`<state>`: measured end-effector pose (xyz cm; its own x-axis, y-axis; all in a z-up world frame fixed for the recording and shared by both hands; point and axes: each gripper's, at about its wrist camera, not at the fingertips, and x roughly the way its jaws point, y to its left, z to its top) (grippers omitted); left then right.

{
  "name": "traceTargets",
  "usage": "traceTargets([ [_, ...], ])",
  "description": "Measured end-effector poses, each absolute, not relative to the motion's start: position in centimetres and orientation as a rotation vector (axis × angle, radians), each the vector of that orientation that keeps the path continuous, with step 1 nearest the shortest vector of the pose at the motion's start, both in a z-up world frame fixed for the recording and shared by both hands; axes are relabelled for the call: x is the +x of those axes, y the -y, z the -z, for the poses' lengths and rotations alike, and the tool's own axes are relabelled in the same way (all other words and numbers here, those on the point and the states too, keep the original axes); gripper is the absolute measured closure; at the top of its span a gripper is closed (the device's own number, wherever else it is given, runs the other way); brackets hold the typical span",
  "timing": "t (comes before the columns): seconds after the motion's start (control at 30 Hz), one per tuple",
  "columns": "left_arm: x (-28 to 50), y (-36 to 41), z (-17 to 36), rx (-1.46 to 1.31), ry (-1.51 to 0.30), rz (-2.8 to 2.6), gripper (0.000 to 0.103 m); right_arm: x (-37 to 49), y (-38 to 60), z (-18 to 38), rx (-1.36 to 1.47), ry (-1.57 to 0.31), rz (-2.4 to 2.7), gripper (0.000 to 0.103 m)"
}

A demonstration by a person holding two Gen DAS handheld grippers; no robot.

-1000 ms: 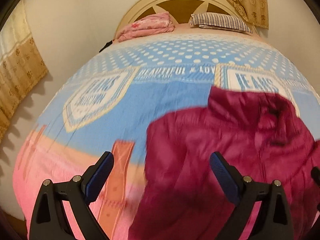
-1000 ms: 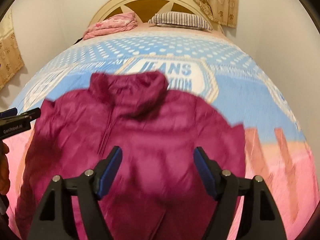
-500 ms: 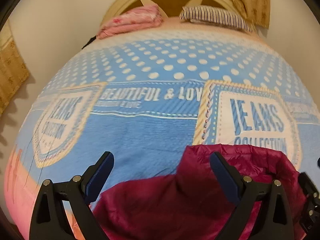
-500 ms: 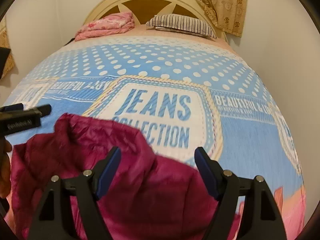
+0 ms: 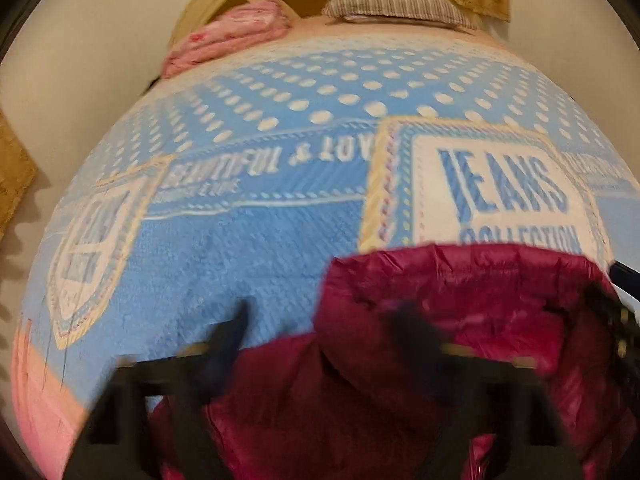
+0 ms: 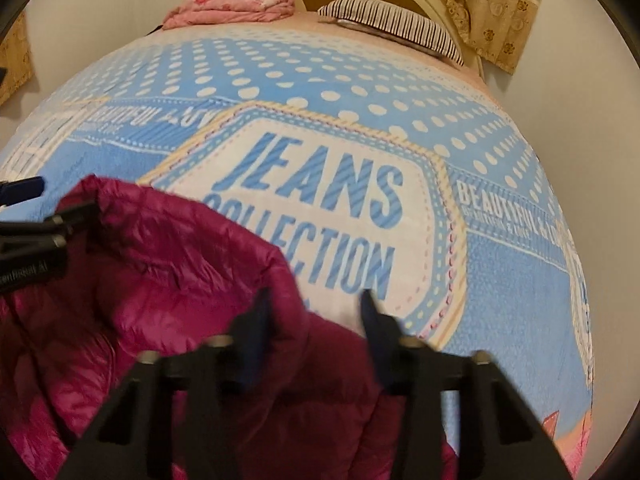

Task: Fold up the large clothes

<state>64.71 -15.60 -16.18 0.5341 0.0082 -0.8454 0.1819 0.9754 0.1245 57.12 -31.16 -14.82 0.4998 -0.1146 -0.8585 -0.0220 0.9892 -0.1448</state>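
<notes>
Bed (image 6: 500, 280) under blue printed cover; magenta puffer jacket (image 6: 168, 280) lies crumpled on near end, collar toward headboard. Step looks like reaching for shoulders by collar. Next: pinch fabric, spread flat. Left gripper (image 5: 320, 332) and right gripper (image 6: 316, 312) both spread, pinching nothing. Jacket shiny, quilted.

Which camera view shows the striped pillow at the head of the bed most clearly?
The right wrist view: the striped pillow appears sharp, its dark and white stripes distinct, lying beside the folded pink blanket. The left wrist view shows the same pillow smeared by motion blur, stripes faint.
</notes>
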Motion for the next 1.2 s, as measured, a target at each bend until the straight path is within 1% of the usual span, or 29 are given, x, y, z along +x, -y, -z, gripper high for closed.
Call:
traceTargets([
  [0.03, 64.3, 15.4, 16.1, 0.191, -1.018, 0.131, 0.071, 56.9, 31.1, 14.8, -0.151, -1.040, 0.056, 0.082],
  [0.07, 63.9, 15.2, 16.0, 0.185, -1.017, 0.142, 0.076, 56.6, 31.0, 14.6, -0.154, -1.029, 0.053, 0.085],
  [0.1, 63.4, 15.1, 15.8, 0.191, -1.005, 0.142, 0.080, 56.1, 31.1, 14.3, -0.151, -1.016, 0.049, 0.086],
  [0.23, 60.7, 14.4, 14.8, 0.246, -0.918, 0.130, 0.088, 54.3, 30.8, 13.4, -0.169, -0.969, 0.050, 0.090],
  [0.43, 57.2, 13.3, 15.7, 0.286, -0.873, 0.130, 0.091, 52.0, 31.4, 13.9, -0.187, -0.944, 0.064, 0.093],
  [0.67, 55.3, 12.9, 18.6, 0.308, -0.889, 0.126, 0.092, 49.0, 31.7, 15.6, -0.177, -0.932, 0.070, 0.096],
  [0.73, 54.9, 12.9, 18.6, 0.302, -0.884, 0.133, 0.092, 48.6, 31.6, 16.2, -0.189, -0.936, 0.072, 0.096],
  [0.87, 53.5, 12.3, 16.8, 0.248, -0.871, 0.172, 0.090, 48.2, 31.8, 16.8, -0.205, -0.936, 0.080, 0.096],
  [0.9, 53.2, 12.1, 16.2, 0.235, -0.860, 0.183, 0.084, 48.2, 32.0, 16.9, -0.202, -0.935, 0.083, 0.096],
  [0.93, 52.7, 11.7, 15.3, 0.218, -0.844, 0.183, 0.071, 48.3, 32.1, 16.9, -0.202, -0.933, 0.086, 0.096],
  [0.97, 52.5, 11.5, 14.9, 0.206, -0.833, 0.174, 0.061, 48.2, 32.1, 17.0, -0.205, -0.931, 0.088, 0.096],
  [1.0, 52.3, 11.2, 14.3, 0.193, -0.815, 0.159, 0.036, 48.2, 32.1, 17.0, -0.210, -0.929, 0.090, 0.096],
  [1.03, 52.3, 10.9, 13.6, 0.180, -0.789, 0.135, 0.019, 48.2, 32.1, 17.1, -0.213, -0.928, 0.090, 0.096],
  [1.1, 52.7, 10.6, 12.5, 0.165, -0.743, 0.094, 0.018, 48.2, 32.0, 17.3, -0.225, -0.924, 0.093, 0.096],
  [1.2, 54.7, 10.9, 12.4, 0.156, -0.762, 0.040, 0.018, 47.9, 31.8, 17.5, -0.235, -0.920, 0.096, 0.096],
])
